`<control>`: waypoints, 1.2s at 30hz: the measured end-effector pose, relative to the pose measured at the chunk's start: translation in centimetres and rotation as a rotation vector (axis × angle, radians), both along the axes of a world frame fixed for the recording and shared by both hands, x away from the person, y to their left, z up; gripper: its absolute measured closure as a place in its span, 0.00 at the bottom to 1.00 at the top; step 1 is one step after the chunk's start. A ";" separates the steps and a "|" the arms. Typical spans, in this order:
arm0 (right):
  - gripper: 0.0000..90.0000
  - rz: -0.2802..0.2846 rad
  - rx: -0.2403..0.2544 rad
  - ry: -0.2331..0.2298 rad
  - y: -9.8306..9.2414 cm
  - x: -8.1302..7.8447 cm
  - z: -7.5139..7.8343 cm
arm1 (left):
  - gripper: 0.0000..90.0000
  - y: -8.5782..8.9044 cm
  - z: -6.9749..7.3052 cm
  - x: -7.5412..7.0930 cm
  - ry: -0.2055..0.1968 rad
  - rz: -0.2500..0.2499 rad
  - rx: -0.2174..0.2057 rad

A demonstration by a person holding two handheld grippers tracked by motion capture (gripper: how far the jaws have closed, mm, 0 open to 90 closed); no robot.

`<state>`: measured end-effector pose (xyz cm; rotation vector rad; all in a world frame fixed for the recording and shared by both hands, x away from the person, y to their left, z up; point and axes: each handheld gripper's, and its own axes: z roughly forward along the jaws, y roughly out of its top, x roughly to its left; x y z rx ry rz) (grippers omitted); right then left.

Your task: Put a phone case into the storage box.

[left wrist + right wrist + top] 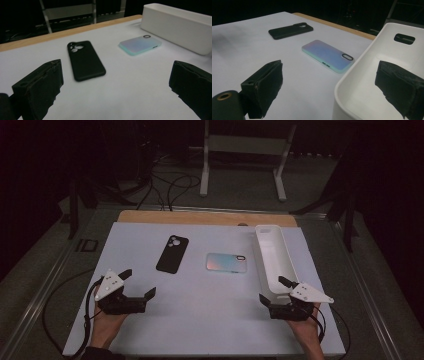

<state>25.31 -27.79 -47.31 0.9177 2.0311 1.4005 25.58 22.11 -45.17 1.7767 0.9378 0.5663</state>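
On the white tabletop [200,315], two phone cases and a long white bin are laid out beyond the grippers. At the near left, the left gripper [139,283] is held low over the tabletop, its fingers spread wide apart with nothing between them. At the near right, the right gripper [274,290] is held at the near end of the white bin [272,257]; its fingers are likewise spread wide and nothing is gripped. In the right gripper view, one finger [398,86] is seen over the inside of the bin [372,75], while the other [265,85] is seen outside it, over the tabletop, so the bin's near wall lies between them; whether it is touched cannot be told.

The black phone case [172,253] is placed left of centre, face down, with its camera opening at the far end. The iridescent blue-pink phone case [227,262] is laid to its right, crosswise, just beside the left wall of the bin but apart from it. Both cases are well apart from either gripper. A wooden strip [200,217] is seen along the far edge.
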 end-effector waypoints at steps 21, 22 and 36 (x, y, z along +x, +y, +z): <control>0.08 0.008 -0.006 0.005 0.2 0.0 -0.1 | 0.00 -3.2 2.6 5.0 -0.001 -0.058 -0.019; 0.08 0.007 -0.006 0.005 0.2 0.0 -0.1 | 0.00 -3.4 2.7 5.2 -0.003 -0.060 -0.016; 0.08 0.009 -0.008 0.004 0.2 0.1 -0.2 | 0.00 -6.1 4.4 9.3 0.008 -0.096 0.030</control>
